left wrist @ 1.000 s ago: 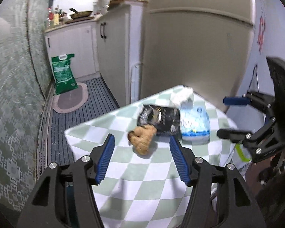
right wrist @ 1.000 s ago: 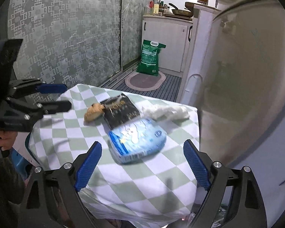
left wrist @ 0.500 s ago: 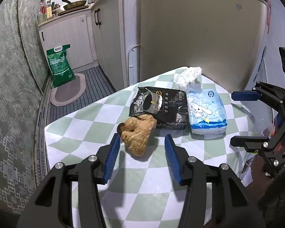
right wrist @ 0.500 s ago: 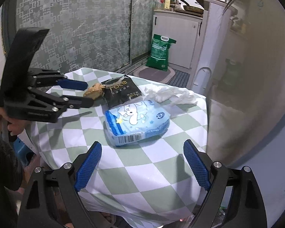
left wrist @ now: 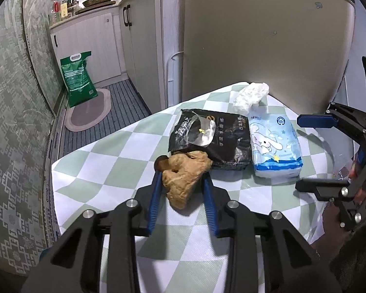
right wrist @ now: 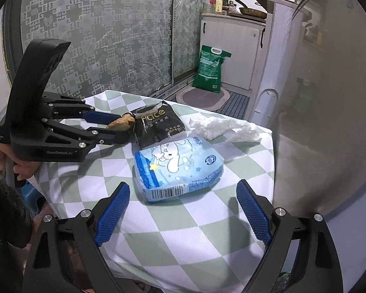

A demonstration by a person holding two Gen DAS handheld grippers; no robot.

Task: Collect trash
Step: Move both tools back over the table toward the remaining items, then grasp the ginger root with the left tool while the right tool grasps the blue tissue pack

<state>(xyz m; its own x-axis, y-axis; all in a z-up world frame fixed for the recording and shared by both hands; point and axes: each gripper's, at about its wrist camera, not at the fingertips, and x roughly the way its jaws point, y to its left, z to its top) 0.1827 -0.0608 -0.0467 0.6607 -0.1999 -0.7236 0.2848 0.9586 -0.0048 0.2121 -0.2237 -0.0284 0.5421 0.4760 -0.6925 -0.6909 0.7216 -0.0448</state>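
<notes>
A brown crumpled paper wad (left wrist: 183, 175) lies on the checked tablecloth (left wrist: 109, 161). My left gripper (left wrist: 183, 179) has its closing jaws around the wad, and both blue pads touch its sides. Behind it lie a black packet (left wrist: 222, 139), a blue tissue pack (left wrist: 273, 146) and a white crumpled tissue (left wrist: 251, 95). My right gripper (right wrist: 183, 188) is open wide, its jaws still opening. It hovers at the near end of the blue tissue pack (right wrist: 178, 163), pads apart from it.
A beige fridge (left wrist: 256, 36) stands right behind the table's far corner. White cabinets, a green sack (left wrist: 78, 78) and an oval mat (left wrist: 87, 112) are on the striped floor to the left. A patterned glass door (right wrist: 109, 36) runs along that side.
My left gripper came forward and down over the brown wad, and its jaws narrowed from wide apart to touching it. The right gripper stayed in place and opened slightly.
</notes>
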